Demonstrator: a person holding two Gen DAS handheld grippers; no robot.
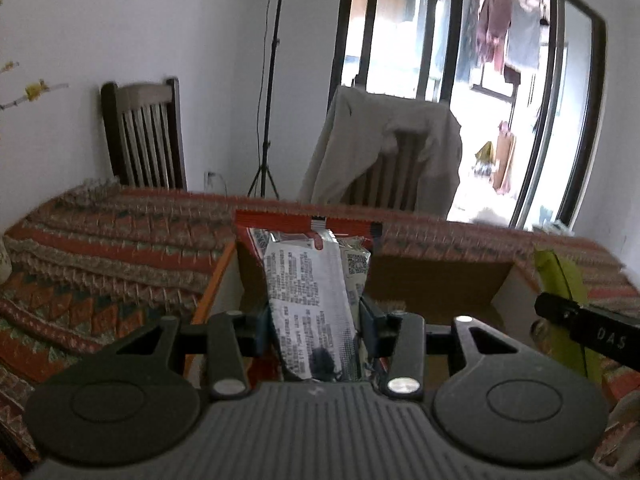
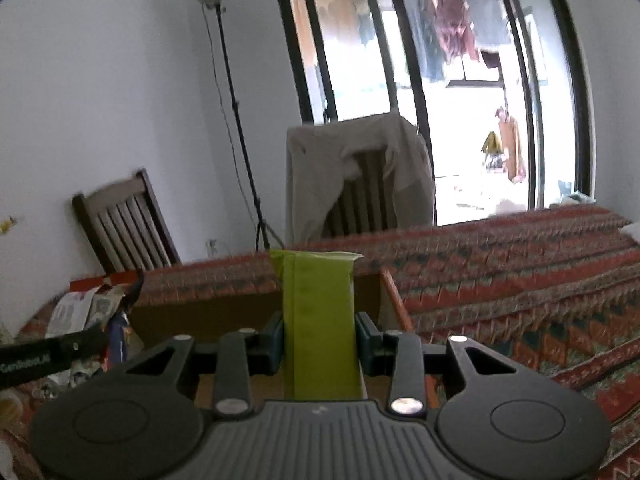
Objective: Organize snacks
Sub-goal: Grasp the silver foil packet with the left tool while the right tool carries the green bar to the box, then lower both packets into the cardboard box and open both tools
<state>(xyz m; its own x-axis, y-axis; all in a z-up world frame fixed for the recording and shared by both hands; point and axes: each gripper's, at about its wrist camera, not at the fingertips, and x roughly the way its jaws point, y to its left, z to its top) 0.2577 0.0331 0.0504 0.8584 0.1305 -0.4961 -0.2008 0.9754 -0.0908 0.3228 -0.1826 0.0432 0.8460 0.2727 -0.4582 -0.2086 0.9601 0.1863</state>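
My left gripper (image 1: 314, 330) is shut on a red and silver snack packet (image 1: 312, 296), held upright with its printed back toward the camera. My right gripper (image 2: 319, 344) is shut on a green snack packet (image 2: 320, 320), also upright. Both are held over an open cardboard box (image 1: 436, 280) on the patterned tablecloth. The green packet (image 1: 560, 292) and right gripper show at the right edge of the left wrist view. The red packet (image 2: 86, 304) and left gripper show at the left of the right wrist view. The box (image 2: 208, 312) lies beneath both.
A table with a red patterned cloth (image 1: 100, 240) spreads around the box. Two wooden chairs (image 1: 144, 140) stand behind it, one draped with a beige jacket (image 1: 384, 148). A light stand (image 2: 236, 112) and glass doors (image 2: 440, 80) are at the back.
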